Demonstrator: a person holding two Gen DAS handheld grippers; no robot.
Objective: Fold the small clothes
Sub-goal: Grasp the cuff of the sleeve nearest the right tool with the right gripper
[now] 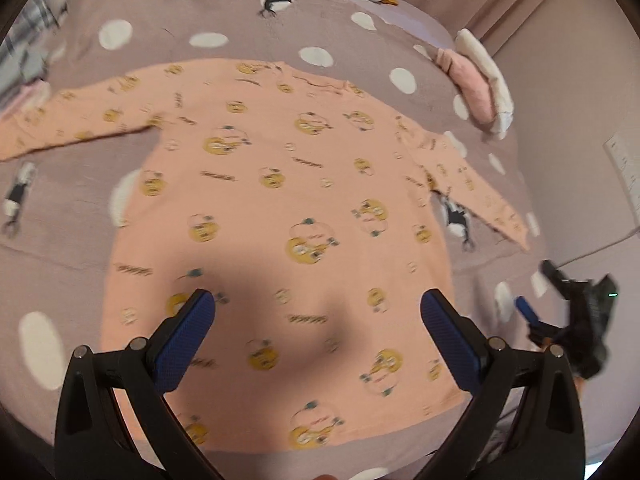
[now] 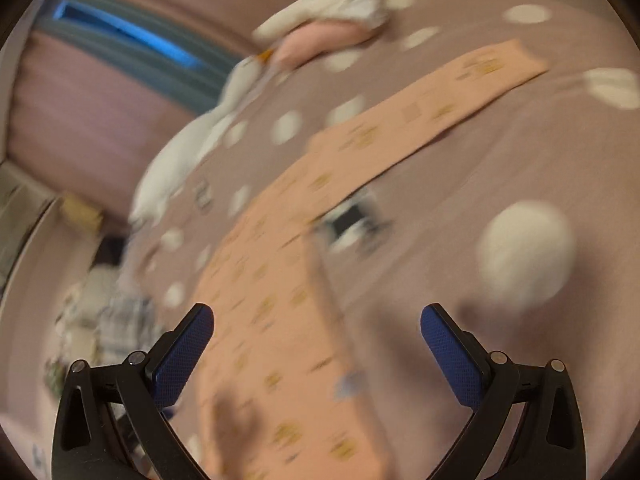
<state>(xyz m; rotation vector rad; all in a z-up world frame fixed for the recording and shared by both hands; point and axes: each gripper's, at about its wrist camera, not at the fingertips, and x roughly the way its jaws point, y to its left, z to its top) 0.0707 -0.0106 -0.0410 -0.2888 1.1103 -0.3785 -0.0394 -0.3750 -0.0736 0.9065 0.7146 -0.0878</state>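
Blue pads of the left gripper [image 1: 318, 308] stand spread wide, pinching nothing, and the shirt [image 1: 280, 208] lies flat right ahead of them on the spotted bedspread [image 1: 120, 36]. Its hem is nearest the jaws and its collar farthest, so the long axis runs straight away from the left jaws; one sleeve reaches out to each side. The right gripper [image 2: 317, 324] is also spread and empty, over the shirt's right side edge, with the right sleeve [image 2: 432, 108] stretching ahead and to the right of its jaws. By my judgement the right gripper is nearer that sleeve, so folding it inward falls to that hand.
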